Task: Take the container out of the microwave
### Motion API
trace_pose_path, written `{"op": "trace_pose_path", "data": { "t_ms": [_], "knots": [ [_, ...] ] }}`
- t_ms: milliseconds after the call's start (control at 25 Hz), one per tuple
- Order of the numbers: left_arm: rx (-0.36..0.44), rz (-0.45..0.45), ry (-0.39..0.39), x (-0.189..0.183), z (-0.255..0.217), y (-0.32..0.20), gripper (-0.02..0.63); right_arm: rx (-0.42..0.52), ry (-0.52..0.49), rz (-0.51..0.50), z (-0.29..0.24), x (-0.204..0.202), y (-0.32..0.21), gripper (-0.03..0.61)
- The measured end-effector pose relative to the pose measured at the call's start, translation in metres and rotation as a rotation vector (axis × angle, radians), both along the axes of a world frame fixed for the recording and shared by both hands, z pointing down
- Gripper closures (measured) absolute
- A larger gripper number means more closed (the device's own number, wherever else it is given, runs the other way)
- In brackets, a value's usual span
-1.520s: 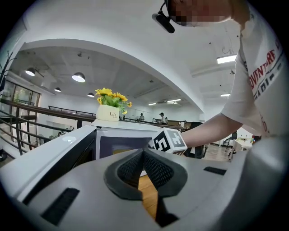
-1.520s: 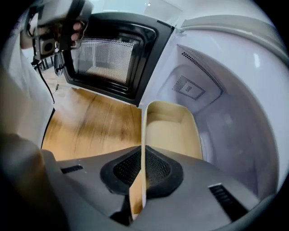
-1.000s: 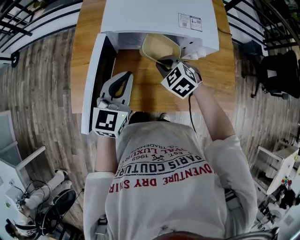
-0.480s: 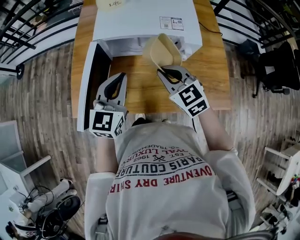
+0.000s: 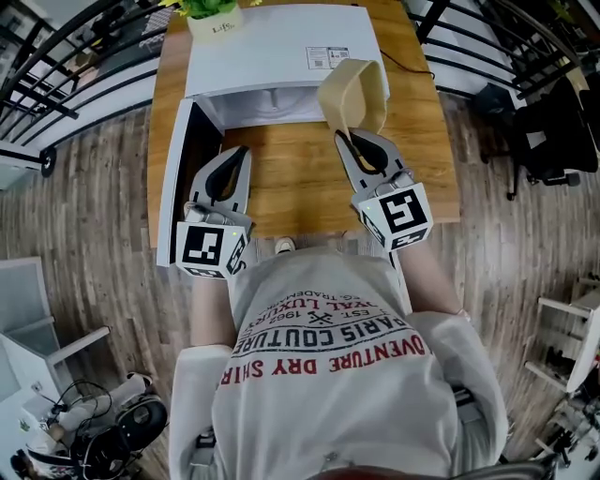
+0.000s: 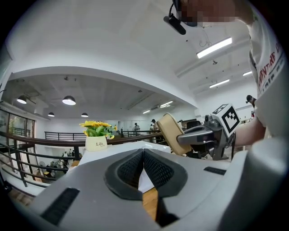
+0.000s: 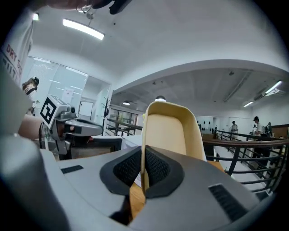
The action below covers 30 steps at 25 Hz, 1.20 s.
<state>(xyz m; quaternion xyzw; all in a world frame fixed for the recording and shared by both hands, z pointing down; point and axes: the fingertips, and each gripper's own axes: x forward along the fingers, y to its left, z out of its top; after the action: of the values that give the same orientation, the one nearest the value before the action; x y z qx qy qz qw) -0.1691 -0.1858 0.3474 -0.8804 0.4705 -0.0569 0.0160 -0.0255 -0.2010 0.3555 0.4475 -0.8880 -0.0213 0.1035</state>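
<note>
Two hand-held grippers here, but only one has a job: the right hand-held gripper [image 5: 349, 141] is clamped on the rim of the beige container [image 5: 352, 94]. The container sits straight ahead of its jaws, tipped up on edge, long axis running away toward the top of the frame. It's already out of the microwave [image 5: 281, 47], hanging in the air by the right front corner. The left hand-held gripper [image 5: 234, 157] is pinched closed on nothing, hovering left of centre beside the open microwave door [image 5: 173, 197]. Bare desk [image 5: 300, 187] between the two looks like the obvious landing spot imo, with nothing in the way. The flower pot [image 5: 214, 19] on the microwave is well clear.
</note>
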Motion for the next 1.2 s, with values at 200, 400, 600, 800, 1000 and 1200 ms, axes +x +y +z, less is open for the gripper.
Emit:
{"op": "trace_pose_path", "data": {
  "t_ms": [200, 400, 600, 800, 1000, 1200],
  "knots": [
    [0.021, 0.007, 0.001, 0.001, -0.007, -0.003, 0.597, 0.048, -0.038, 0.063, -0.009, 0.012, -0.002, 0.545],
    [0.027, 0.011, 0.008, 0.002, -0.01, -0.005, 0.597, 0.043, -0.05, 0.08, -0.008, 0.016, -0.004, 0.546],
    [0.018, 0.014, 0.011, -0.002, -0.008, -0.017, 0.597, 0.053, -0.053, 0.122, -0.011, 0.018, -0.016, 0.548],
    [0.028, 0.018, 0.009, -0.001, -0.01, -0.023, 0.597, 0.067, -0.047, 0.148, -0.012, 0.022, -0.024, 0.546],
    [0.032, 0.011, 0.002, -0.002, -0.011, -0.029, 0.597, 0.093, -0.052, 0.167, -0.016, 0.024, -0.028, 0.546],
    [0.026, 0.016, 0.0, -0.002, -0.01, -0.031, 0.597, 0.099, -0.057, 0.17, -0.015, 0.022, -0.029, 0.546]
  ]
}}
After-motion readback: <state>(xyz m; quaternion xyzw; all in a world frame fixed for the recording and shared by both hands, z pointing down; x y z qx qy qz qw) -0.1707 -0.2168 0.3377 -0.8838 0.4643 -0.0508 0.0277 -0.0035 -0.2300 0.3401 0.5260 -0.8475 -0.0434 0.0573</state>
